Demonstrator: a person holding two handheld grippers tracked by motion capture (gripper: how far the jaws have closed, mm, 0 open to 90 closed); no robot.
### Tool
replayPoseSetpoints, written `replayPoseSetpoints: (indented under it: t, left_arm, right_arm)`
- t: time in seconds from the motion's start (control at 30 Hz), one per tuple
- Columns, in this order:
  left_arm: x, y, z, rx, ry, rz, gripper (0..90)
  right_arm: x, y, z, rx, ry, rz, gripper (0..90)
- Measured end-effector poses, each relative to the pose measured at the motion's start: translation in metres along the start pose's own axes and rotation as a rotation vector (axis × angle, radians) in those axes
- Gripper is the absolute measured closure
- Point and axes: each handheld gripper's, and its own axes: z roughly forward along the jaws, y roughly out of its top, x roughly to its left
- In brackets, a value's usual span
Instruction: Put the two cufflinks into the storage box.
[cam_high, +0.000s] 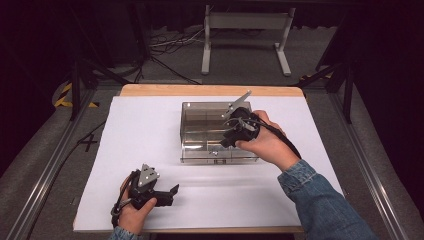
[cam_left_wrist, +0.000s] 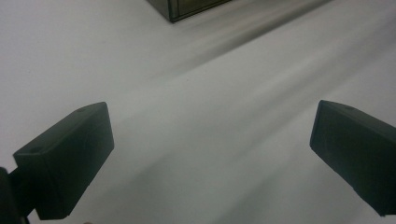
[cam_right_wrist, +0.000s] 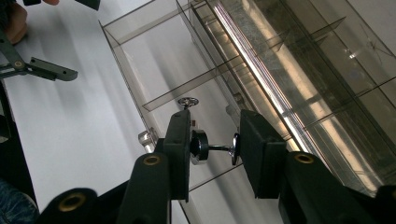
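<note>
The left gripper (cam_high: 167, 192) rested on the white sheet (cam_high: 150, 130), jaws wide apart and empty. Right of it, the right gripper (cam_right_wrist: 215, 147) reached the clear box (cam_high: 200, 131), seemingly clamped across a small metal knob (cam_right_wrist: 212, 148) at its drawer front.

In the high view the right hand-held gripper (cam_high: 231, 136) hides its own jaws behind its body; ahead of the left hand-held gripper (cam_left_wrist: 212, 149), the clear smoky plastic drawer box (cam_left_wrist: 187, 8) is cut off by the top edge
</note>
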Motion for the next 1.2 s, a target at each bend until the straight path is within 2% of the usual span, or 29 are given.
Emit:
replayPoseSetpoints:
  t: [0.67,1.2]
  left_arm:
    - [0.0,0.0,0.0,0.001,-0.001,0.002,0.3]
    - [0.0,0.0,-0.001,0.005,0.002,0.004,0.4]
  right_arm:
    - [0.001,-0.003,0.023,0.053,0.019,0.0,65.1]
    - [0.0,-0.006,0.033,0.098,0.025,-0.005,65.1]
